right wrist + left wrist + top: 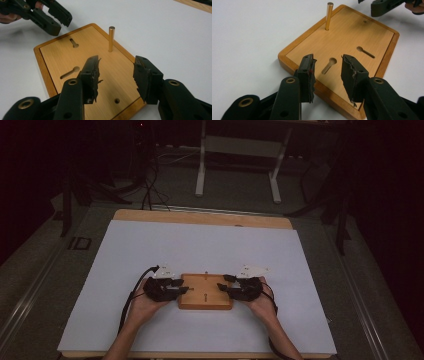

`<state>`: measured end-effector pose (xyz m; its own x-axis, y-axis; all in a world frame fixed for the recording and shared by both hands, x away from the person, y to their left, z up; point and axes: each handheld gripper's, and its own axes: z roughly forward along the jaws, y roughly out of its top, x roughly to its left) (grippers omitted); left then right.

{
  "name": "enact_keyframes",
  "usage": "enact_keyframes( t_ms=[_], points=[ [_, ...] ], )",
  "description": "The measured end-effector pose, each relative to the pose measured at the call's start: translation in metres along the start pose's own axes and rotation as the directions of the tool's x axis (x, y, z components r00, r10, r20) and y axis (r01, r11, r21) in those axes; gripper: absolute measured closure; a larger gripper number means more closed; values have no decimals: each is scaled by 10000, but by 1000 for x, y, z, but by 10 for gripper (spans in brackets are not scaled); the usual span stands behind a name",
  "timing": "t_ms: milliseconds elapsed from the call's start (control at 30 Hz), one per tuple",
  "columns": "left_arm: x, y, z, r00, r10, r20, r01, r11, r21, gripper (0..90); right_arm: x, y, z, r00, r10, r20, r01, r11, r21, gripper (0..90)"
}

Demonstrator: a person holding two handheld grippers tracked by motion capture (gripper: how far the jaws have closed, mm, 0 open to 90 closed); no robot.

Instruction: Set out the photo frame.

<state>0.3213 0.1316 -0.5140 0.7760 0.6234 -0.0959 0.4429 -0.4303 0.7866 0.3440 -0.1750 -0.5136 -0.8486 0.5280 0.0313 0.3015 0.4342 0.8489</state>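
White worktop (200, 245) lies bare from 9 through 12 to 3 o'clock of the wooden board (205, 291), open for passage. An upright brass peg (328, 15) rises near the board's 12 o'clock edge, the sole standing obstacle. Left tongs (179, 287) flank the board at 9 o'clock, right tongs (223, 284) at 3 o'clock, narrowing side access

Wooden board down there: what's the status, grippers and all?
Left gripper and right gripper open, empty, jaws over opposite ends of the wooden board. Brass peg upright in board. Nothing in the way.
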Motion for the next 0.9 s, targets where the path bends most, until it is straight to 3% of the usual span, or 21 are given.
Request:
enact_keyframes(
  t_ms=[367, 900],
  points=[
    [2, 16, 12, 9998, 217, 51, -216, 9997, -95, 627, 1, -6, -9, 9994, -138, 305, 131, 9996, 245, 568],
    [2, 32, 29, 9989, 436, 190, -435, 9990, -28, 656, 6, -10, -17, 9996, -145, 231, 140, 9997, 205, 571]
  ],
)
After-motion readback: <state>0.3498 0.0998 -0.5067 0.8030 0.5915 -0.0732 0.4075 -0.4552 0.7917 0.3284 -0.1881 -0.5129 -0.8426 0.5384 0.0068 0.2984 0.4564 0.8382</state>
